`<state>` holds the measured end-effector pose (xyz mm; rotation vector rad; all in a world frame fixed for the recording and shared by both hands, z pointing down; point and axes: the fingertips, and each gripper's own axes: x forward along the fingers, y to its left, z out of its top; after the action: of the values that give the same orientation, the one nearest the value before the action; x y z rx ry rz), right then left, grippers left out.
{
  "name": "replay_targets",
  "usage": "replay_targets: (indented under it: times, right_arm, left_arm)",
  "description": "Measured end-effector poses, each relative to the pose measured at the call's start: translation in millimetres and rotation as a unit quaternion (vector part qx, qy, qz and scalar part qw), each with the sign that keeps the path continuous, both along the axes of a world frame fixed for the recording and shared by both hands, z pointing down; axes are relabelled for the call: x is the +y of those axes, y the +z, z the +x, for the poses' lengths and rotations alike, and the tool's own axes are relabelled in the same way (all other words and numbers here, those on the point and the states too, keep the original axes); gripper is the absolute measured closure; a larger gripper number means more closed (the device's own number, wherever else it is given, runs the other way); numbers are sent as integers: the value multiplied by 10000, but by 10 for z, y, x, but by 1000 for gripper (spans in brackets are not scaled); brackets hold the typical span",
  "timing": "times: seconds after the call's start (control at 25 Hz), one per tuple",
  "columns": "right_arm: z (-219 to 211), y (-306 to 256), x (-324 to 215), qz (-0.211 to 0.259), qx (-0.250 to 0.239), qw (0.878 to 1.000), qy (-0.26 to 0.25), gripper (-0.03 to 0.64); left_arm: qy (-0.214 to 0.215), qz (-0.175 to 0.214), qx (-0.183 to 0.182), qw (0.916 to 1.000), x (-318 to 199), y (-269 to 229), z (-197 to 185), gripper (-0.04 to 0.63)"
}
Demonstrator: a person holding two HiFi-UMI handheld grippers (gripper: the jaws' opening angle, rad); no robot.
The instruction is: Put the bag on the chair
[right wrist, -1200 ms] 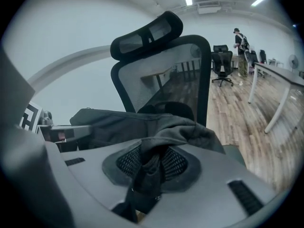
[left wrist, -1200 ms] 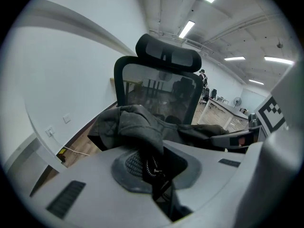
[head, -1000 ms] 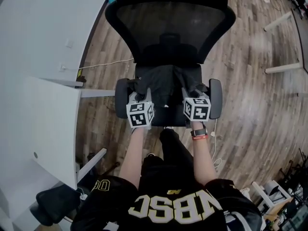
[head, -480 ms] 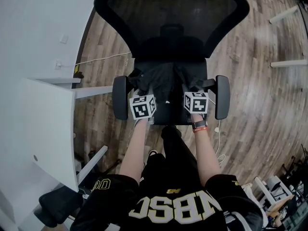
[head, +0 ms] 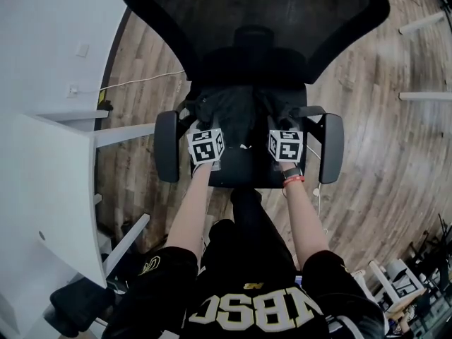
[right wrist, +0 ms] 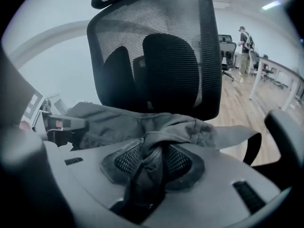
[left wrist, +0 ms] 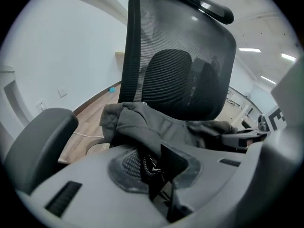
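Note:
The dark grey bag (head: pixel 236 111) lies slumped on the black office chair's seat (head: pixel 244 169), against the base of the mesh backrest (head: pixel 254 20). My left gripper (head: pixel 203 134) is at the bag's left front edge. In the left gripper view its jaws (left wrist: pixel 159 175) are pinched on a fold of the bag (left wrist: pixel 156 127) with a zipper. My right gripper (head: pixel 286 136) is at the bag's right front edge. Its jaws (right wrist: pixel 149 175) are opening, with a bunched fold of the bag (right wrist: pixel 118 120) still filling the gap between them.
The chair's armrests (head: pixel 167 147) (head: pixel 330 147) flank both grippers. A white desk (head: pixel 42 182) stands to the left, with a cable (head: pixel 141 83) on the wood floor beside it. In the right gripper view a person (right wrist: pixel 244 37) stands far off among other chairs.
Both grippers have moved forward over the seat with the bag, which now rests against the backrest. The chair fills more of the head view.

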<state>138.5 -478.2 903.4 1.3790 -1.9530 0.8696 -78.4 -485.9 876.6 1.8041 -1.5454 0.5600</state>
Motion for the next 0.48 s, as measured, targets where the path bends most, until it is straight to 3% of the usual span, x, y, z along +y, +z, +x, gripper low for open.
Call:
replay_targets:
  times: [0.24, 0.36, 0.48]
  right_arm:
    - [81, 241, -258, -48, -9, 10000, -22, 465]
    - [82, 311, -332, -192, 139, 9995, -185, 406]
    - [118, 400, -330, -337, 292, 9984, -344, 297]
  left_arm:
    - [-22, -70, -71, 9999, -233, 339, -131, 531]
    - [66, -101, 54, 9999, -320, 403, -135, 493]
    - [292, 45, 220, 9993, -378, 395, -31, 302]
